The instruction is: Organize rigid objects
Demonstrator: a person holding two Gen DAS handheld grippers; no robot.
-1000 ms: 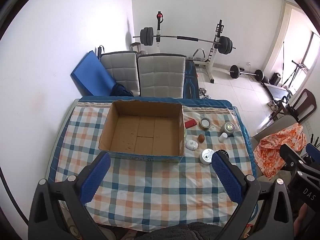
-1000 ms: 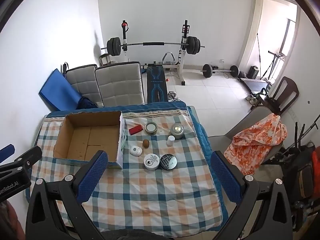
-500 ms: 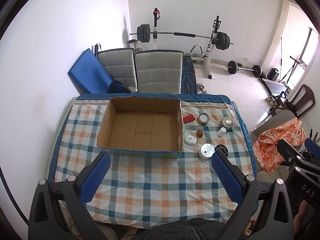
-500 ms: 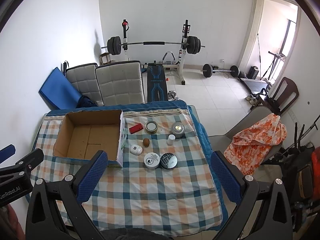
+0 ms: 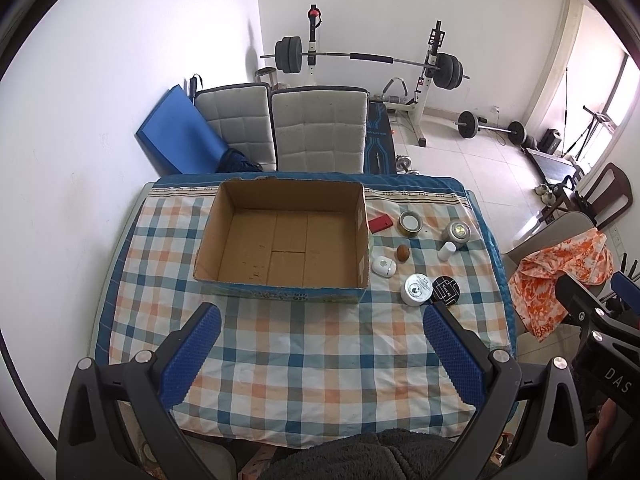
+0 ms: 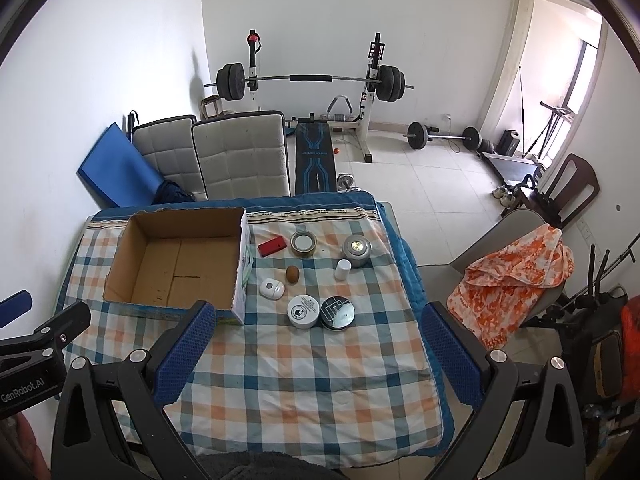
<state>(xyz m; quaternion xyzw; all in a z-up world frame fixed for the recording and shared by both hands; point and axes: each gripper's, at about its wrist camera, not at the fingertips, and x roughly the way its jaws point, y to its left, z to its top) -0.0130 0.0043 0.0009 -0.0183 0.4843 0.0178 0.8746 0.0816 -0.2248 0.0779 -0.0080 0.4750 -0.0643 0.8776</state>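
Note:
An open, empty cardboard box (image 5: 280, 240) (image 6: 176, 260) stands on the checked tablecloth. To its right lie several small objects: a red case (image 6: 272, 245), a tape roll (image 6: 303, 243), a silver round tin (image 6: 356, 249), a small white bottle (image 6: 343, 269), a brown egg-like thing (image 6: 293, 273), a white oval device (image 6: 271, 289), a white round tin (image 6: 303, 311) and a black round tin (image 6: 337, 312). My left gripper (image 5: 320, 354) is open and empty above the table's near part. My right gripper (image 6: 316, 354) is open and empty too.
Two grey padded chairs (image 5: 320, 132) stand behind the table with a blue mat (image 5: 176, 140) against the wall. A chair with an orange cloth (image 6: 516, 276) stands to the right. A barbell rack (image 6: 312, 80) is at the back.
Both grippers have drawn back and up a little, so the table looks slightly farther away. Nothing on the table has moved. Both stay open.

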